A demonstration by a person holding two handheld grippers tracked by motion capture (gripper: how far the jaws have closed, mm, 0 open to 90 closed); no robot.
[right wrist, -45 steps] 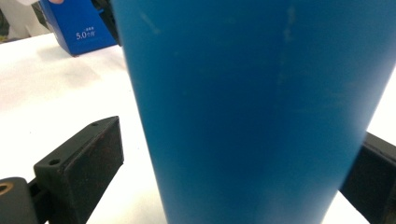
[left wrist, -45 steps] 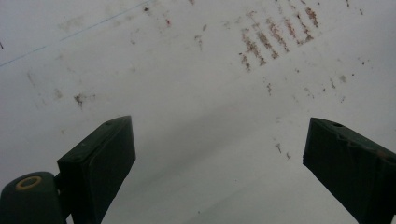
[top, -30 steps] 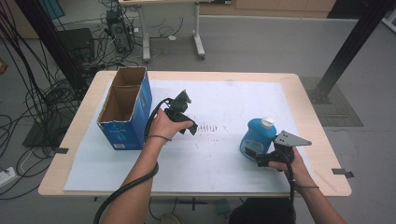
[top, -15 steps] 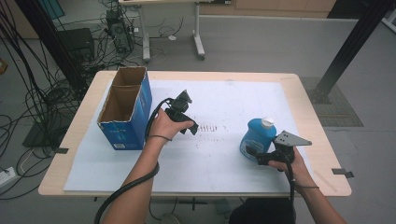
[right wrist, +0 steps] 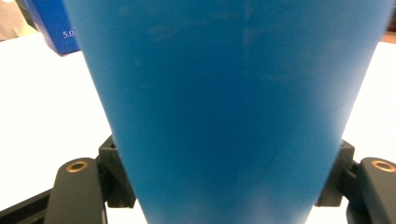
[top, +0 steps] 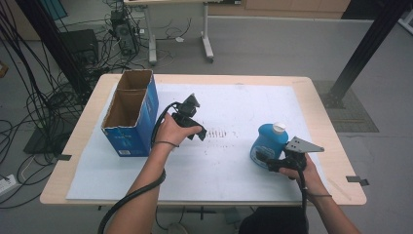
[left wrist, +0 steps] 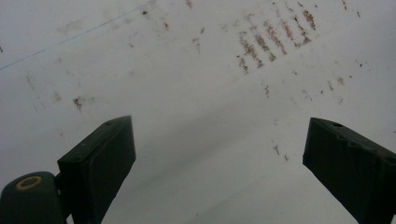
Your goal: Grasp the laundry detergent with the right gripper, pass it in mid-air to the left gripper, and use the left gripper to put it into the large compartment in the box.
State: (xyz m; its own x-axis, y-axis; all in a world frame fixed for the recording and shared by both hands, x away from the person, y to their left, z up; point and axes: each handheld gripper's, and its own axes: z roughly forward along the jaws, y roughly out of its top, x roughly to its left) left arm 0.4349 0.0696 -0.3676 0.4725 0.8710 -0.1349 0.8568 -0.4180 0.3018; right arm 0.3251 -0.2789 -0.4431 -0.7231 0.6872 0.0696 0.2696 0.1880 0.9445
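Your right gripper (top: 263,161), black with a grey three-cornered plate on top, has just been closing its jaws on the blue plastic bottle with a white cap (top: 268,142). In the right gripper view the bottle's blue body (right wrist: 224,107) sits between the jaws, its sides hard against them where they meet, so the grip looks made. The bottle stands upright on the white sheet (top: 243,165) that covers the light wooden table (top: 331,131), well to the right of the open blue cardboard box (top: 130,113).

Your left gripper (top: 193,118) hangs above the sheet just right of that box, its jaws spread wide with nothing between them; in the left gripper view they frame bare white sheet (left wrist: 187,93) marked with rows of small reddish-brown smudges (left wrist: 273,37). The box stands upright near the table's left edge, its top flaps open. Your forearms enter from the near side of the table, well apart.
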